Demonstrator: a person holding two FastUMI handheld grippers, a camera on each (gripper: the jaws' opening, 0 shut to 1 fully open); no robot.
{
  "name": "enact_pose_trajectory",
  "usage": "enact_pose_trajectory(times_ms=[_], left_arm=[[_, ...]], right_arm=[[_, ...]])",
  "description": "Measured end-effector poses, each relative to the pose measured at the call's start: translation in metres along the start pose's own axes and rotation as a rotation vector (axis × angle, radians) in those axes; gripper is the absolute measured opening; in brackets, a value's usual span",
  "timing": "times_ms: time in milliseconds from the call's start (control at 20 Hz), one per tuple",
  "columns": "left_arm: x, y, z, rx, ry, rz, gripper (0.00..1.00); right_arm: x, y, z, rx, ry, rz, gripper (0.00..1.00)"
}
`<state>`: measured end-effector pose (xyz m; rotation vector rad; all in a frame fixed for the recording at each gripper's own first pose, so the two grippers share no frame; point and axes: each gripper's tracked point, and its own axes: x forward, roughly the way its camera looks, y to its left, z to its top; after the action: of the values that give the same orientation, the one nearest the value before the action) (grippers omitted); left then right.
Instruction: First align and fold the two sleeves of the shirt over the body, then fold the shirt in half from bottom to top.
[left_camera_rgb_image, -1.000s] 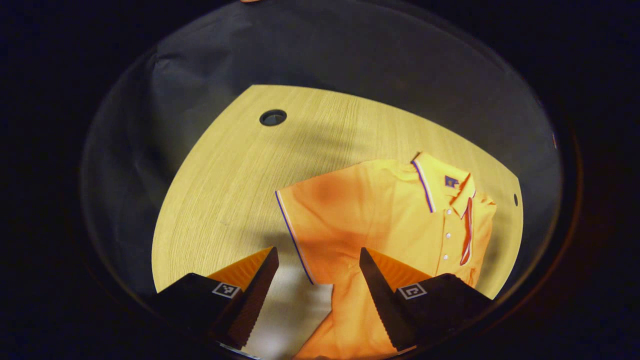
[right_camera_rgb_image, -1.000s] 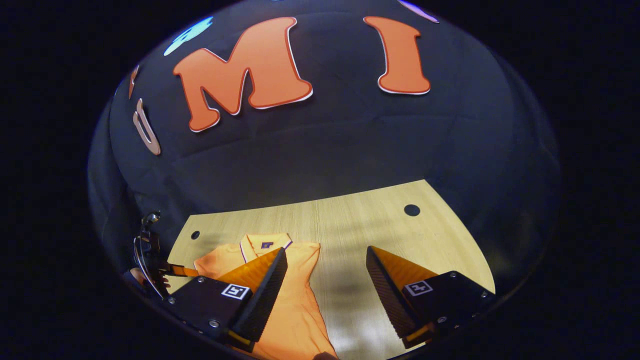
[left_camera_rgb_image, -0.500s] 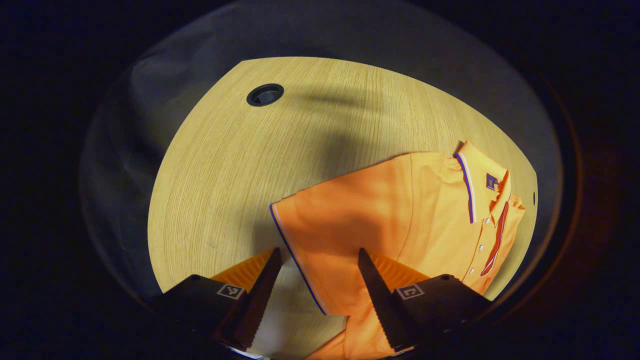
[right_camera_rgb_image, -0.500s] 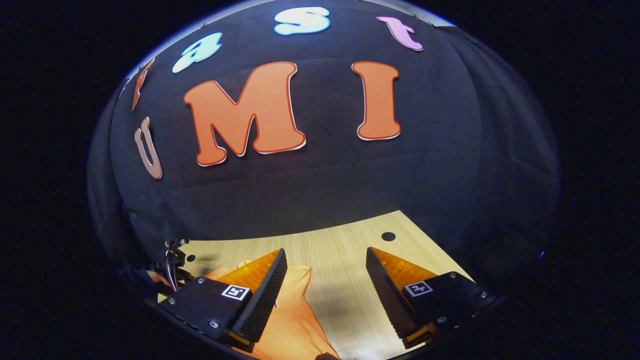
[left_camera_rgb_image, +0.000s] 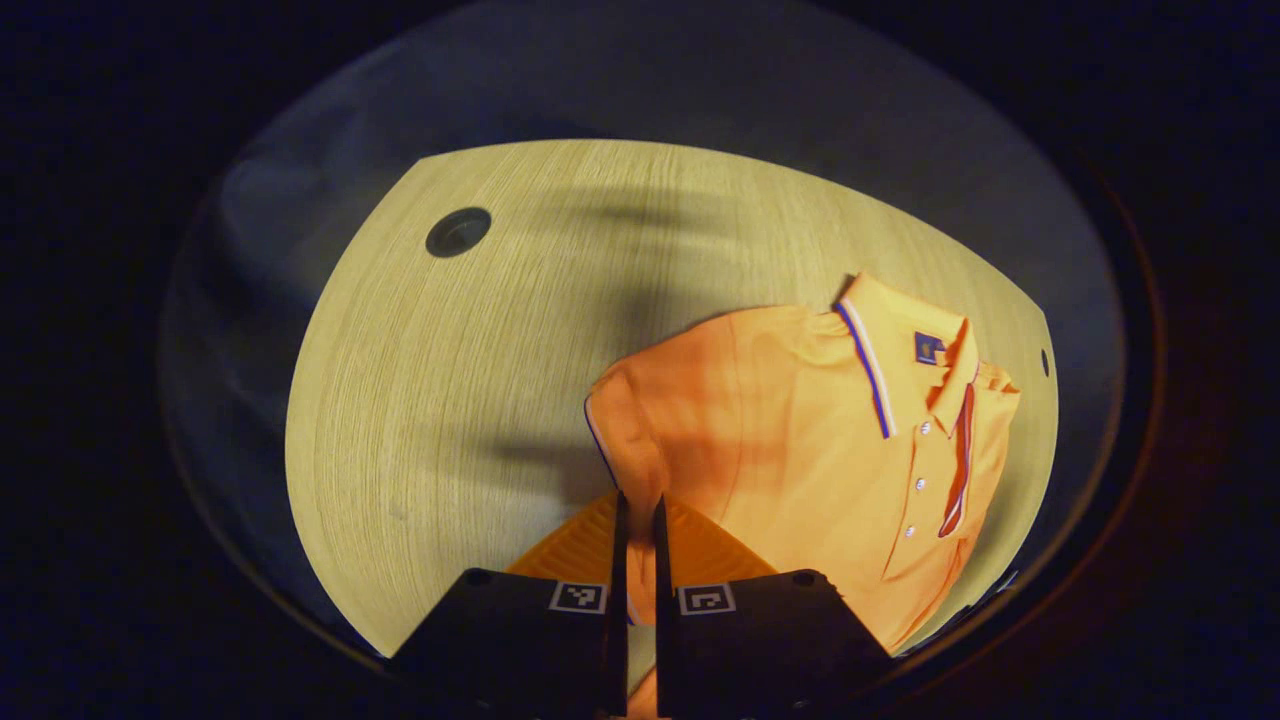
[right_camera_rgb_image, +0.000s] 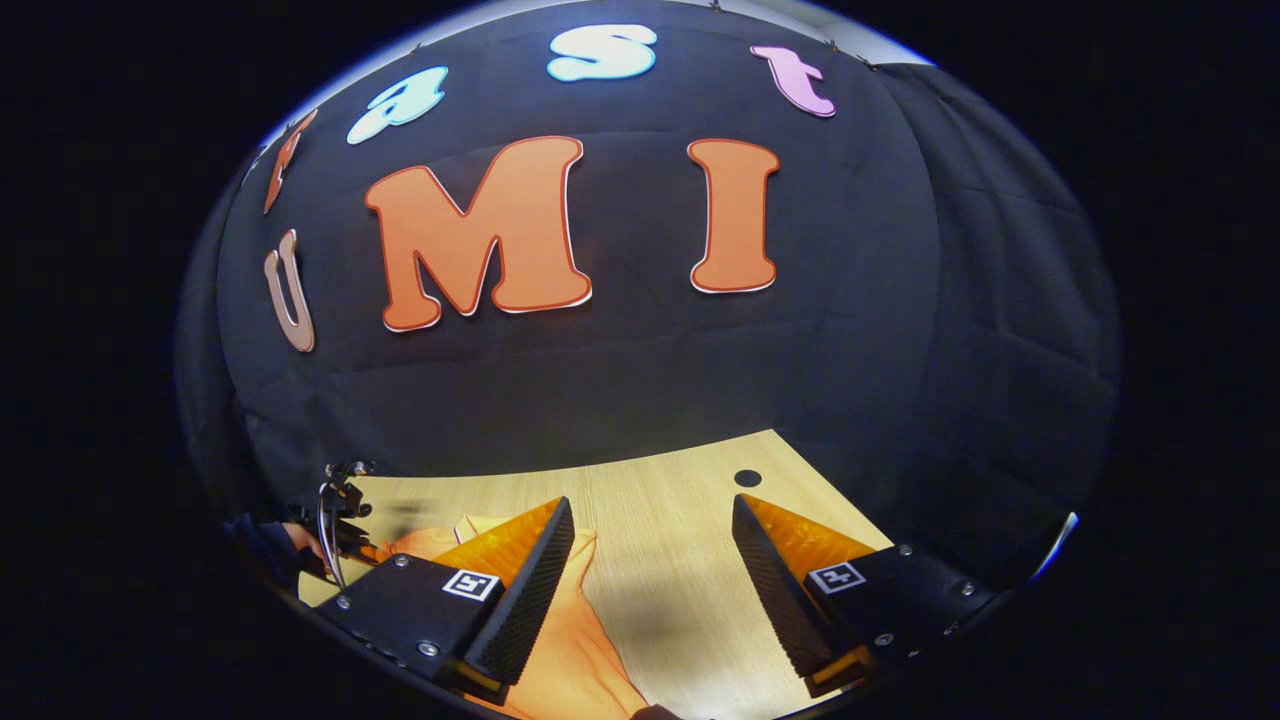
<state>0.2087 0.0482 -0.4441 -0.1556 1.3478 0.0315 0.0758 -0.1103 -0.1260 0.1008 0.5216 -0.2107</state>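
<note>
My left claw is closed, its two fingers nearly touching, and the trimmed hem of the shirt's sleeve runs straight down into the narrow gap between them, so I judge it is pinching that sleeve edge, though the contact itself sits low and is partly hidden. The shirt is light knit fabric, soft and limp; I expect it to drape and slide easily on the smooth wood, so the stitched hem is the sensible place to hold, since it is the firmest edge and gives a straight line to align by. Just past the claw, the sleeve is bunched and lifted a little, and beyond it the body lies flat on the table, face up, with the button placket and collar farther off toward the table's far edge. The other side of the shirt looks already turned in near the placket, but I cannot be sure. My right claw hangs open above the table with nothing between its fingers; the shirt lies under and beside its left finger, the bare table ahead. Farther left in that view I see the other gripper with a hand on it, over the shirt.
</note>
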Motion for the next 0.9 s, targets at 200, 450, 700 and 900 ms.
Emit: enact_pose_trajectory(times_ms=[200, 450, 700, 900], left_arm=[[-0.026, -0.042, 0.016, 0.1, -0.076, -0.05, 0.12], [-0.037, -0.095, 0.027, 0.181, -0.13, -0.088, 0.12], [-0.044, -0.15, 0.021, 0.207, -0.171, -0.203, 0.33], [-0.078, -0.18, 0.029, 0.228, -0.291, -0.313, 0.62]], right_arm=[[-0.002, -0.004, 0.009, -0.018, -0.03, -0.003, 0.97], [-0.003, -0.008, 0.007, -0.064, -0.032, 0.004, 0.97], [-0.001, -0.014, 0.004, -0.085, -0.029, 0.022, 0.96], [0.006, -0.019, 0.003, -0.08, -0.025, 0.047, 0.97]])
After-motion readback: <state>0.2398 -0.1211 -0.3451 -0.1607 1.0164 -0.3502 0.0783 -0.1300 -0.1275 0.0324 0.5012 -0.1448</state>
